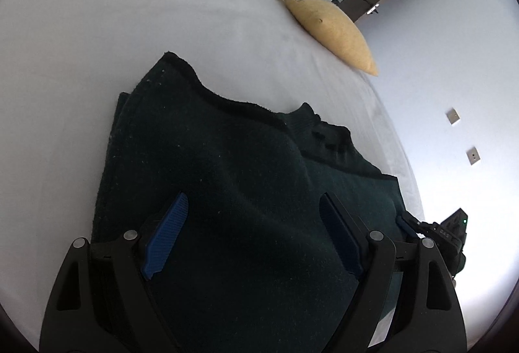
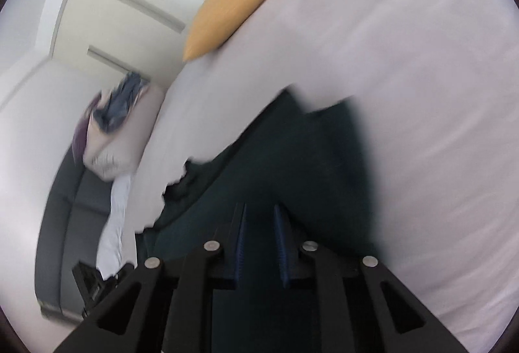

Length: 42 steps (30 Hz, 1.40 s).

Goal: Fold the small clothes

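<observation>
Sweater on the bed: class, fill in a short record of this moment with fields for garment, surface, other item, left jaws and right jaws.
garment: dark green sweater, partly folded, lying flat
surface: white bed
other item: yellow pillow at the bed's edge, apart from the sweater
left jaws: left gripper wide open over the sweater, nothing held
right jaws: right gripper nearly closed over the sweater; grip unclear, view blurred

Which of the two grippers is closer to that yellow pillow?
Hard to call. Both grippers hover over the dark garment, well short of the yellow pillow at the bed's far edge: left gripper jaws wide, right gripper jaws narrow.
</observation>
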{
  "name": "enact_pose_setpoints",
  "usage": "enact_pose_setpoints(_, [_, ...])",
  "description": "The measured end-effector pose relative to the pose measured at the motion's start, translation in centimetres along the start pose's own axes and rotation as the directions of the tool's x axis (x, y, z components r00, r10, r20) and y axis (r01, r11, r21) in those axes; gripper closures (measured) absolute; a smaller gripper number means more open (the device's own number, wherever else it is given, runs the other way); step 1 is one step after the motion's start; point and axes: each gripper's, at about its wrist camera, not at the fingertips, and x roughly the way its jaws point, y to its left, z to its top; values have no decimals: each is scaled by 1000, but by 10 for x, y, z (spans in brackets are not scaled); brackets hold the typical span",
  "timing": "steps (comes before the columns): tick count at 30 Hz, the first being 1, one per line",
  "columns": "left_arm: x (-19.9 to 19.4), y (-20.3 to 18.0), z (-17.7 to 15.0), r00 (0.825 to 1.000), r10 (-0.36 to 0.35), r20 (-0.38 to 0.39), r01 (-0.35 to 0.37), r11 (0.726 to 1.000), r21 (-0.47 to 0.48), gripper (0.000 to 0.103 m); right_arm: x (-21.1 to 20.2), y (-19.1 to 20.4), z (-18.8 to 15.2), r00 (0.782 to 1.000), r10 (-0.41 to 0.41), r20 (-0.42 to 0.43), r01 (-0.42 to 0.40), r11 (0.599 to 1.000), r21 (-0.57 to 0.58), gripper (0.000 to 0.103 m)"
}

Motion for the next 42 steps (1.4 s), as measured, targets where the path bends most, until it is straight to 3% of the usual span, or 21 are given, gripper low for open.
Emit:
enact_pose_setpoints(2, [-5,5,0,1000,-10,19,11,1000,-19,20,-14,-9,4,999,-28,31,27,1000,14,83])
enact_pose_setpoints(5, [-19,14,-11,999,-20,39,21,999,-35,20,-39,-12,14,995,-20,100,16,999,40,59])
enact_pose_setpoints(8, [-22,14,-12,999,-13,44,14,1000,-26,20,-48,-5,32,993,27,117,-32,999,36,58])
enact_pose_setpoints(14, [-28,15,-11,999,-16,52,17,1000,-23,20,-12,7,48,998,-66,-8,65,997,-44,58])
enact_pose_setpoints(18, [-29,15,-12,999,-19,50,20,1000,-13,20,9,9,47,994,-87,-59,82,994,-78,63])
enact_pose_setpoints(22, [-29,16,-11,998,-12,54,13,1000,-13,20,22,18,46,984,-158,-84,144,978,-152,95])
enact_pose_setpoints(29, [-32,14,-16,998,-1,67,2,1000,-8,20,13,8,50,974,-225,-19,221,966,-135,97])
enact_pose_setpoints(35, [-31,16,-18,997,-10,75,10,1000,-7,20,5,-9,56,972,-233,25,234,970,-68,98])
enact_pose_setpoints(40, [-31,16,-23,997,-8,77,5,999,35,20,12,-8,51,974,-224,-15,220,965,-146,98])
enact_pose_setpoints(42, [-35,16,-25,997,-6,77,2,999,43,20,2,1,50,968,-252,4,250,956,-154,86])
